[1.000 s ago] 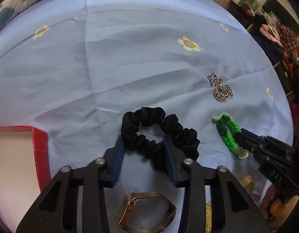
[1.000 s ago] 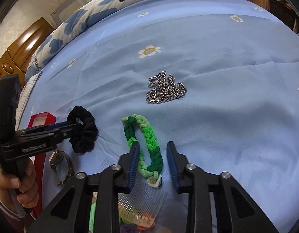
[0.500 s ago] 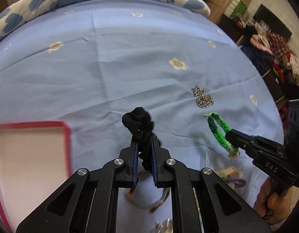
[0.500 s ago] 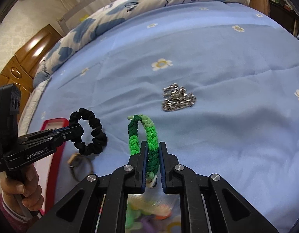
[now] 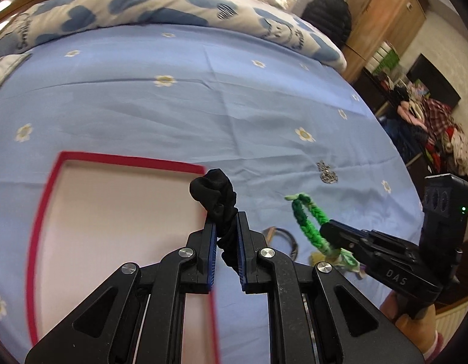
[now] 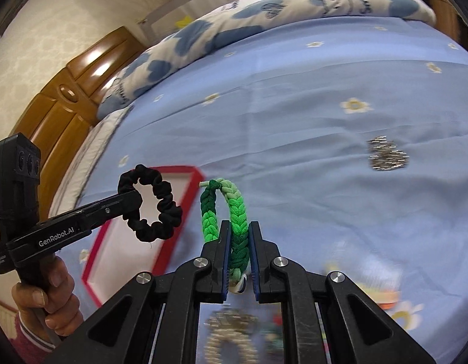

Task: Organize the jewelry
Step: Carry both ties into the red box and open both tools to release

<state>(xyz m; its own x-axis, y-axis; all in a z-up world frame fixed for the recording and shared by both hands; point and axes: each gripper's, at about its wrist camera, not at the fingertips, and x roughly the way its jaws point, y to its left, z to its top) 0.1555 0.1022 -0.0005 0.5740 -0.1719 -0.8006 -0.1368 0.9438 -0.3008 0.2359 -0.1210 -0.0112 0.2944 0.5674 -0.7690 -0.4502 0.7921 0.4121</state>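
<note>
My left gripper [image 5: 226, 215] is shut on a black scrunchie [image 5: 217, 195], held in the air above the right edge of a red-rimmed box [image 5: 127, 161] with a pale floor. The right wrist view shows that scrunchie [image 6: 161, 197] hanging as an open ring from the left gripper [image 6: 133, 201]. My right gripper [image 6: 237, 227] is shut on a green braided bracelet [image 6: 234, 206], lifted off the blue bedsheet. In the left wrist view the bracelet [image 5: 306, 215] sticks up from the right gripper [image 5: 325, 230]. A silver chain [image 6: 385, 157] lies bunched on the sheet.
A gold watch [image 5: 282, 236] lies on the sheet between the grippers. Blurred small items [image 6: 234, 330] lie near the bed's front edge. A blue-and-white duvet [image 5: 173, 9] is piled at the back. Wooden furniture [image 6: 67, 91] stands left, clothes [image 5: 431, 127] right.
Both grippers closed on their items and lifted them off the sheet. The left one carried the scrunchie leftward over the red box; the right one rose with the bracelet.
</note>
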